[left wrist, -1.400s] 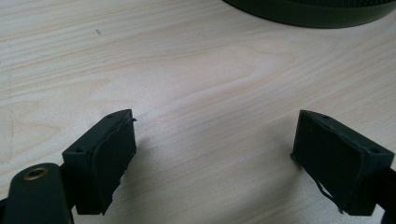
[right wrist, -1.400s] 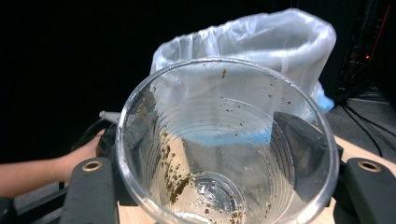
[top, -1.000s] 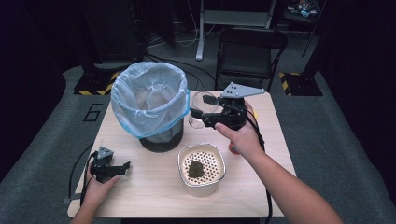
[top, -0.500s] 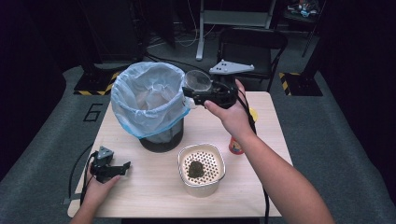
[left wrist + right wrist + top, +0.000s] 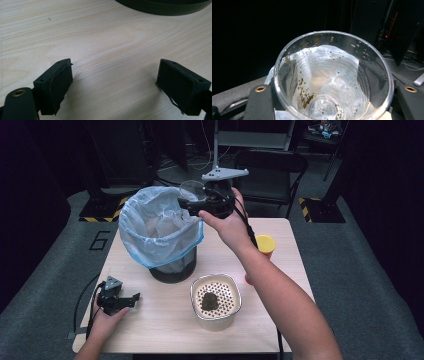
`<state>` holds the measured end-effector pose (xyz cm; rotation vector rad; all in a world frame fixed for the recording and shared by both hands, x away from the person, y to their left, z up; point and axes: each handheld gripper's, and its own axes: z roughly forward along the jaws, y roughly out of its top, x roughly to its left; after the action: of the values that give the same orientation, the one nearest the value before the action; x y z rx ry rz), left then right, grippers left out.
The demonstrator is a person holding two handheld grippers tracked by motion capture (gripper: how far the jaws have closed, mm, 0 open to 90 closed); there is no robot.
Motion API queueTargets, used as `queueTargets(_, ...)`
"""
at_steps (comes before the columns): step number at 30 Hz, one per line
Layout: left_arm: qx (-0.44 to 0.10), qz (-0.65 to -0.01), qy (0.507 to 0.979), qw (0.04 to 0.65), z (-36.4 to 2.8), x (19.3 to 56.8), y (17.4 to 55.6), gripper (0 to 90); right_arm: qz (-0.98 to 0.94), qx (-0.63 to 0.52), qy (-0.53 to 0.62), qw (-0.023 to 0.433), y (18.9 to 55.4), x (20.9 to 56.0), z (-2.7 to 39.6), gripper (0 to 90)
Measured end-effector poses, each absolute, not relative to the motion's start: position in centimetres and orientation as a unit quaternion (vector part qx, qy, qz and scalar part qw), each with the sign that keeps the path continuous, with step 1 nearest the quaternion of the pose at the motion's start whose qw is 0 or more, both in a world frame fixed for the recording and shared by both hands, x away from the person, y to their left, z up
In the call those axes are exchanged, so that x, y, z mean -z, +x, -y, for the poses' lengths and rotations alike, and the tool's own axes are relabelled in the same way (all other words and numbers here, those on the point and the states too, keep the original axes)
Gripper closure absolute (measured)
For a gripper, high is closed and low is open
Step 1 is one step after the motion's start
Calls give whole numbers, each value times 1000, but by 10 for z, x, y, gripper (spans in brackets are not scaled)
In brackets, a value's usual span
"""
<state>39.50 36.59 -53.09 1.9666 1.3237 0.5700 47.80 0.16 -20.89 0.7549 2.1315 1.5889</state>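
Cup headed for the bin
Right gripper [image 5: 187,202] pinched the clear plastic cup [image 5: 332,80] over the lined trash bin [image 5: 160,232], probably to drop it; left gripper [image 5: 131,298] sat spread on the table [image 5: 105,37].

Black hand-held gripper [image 5: 186,204], grey three-cornered plate, brass screws, trailing black cable

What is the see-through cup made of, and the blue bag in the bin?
The cup looks like thin clear plastic: glossy, ribbed, and you can see through its walls. The bag seems to be thin, soft plastic film: pale blue, crinkled, half see-through, folded over the rim.
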Motion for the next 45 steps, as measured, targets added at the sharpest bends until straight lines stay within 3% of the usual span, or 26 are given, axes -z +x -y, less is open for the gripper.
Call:
queueTargets(16,-218,-502,764,342,-366,530,392,131,-781,-531,254,207,499,228,-59,309)
queueTargets(28,-213,-505,763,343,-365,530,392,131,-789,-520,263,196,515,247,-88,291)
queueTargets(32,-216,-502,764,343,-365,530,393,131,-791,-524,258,181,517,251,-92,242)
queueTargets(36,-215,-503,764,342,-365,530,392,131,-796,-519,250,188,513,253,-96,128)
queueTargets(45,-212,-506,762,343,-364,530,393,131,-800,-510,248,195,512,253,-92,111)
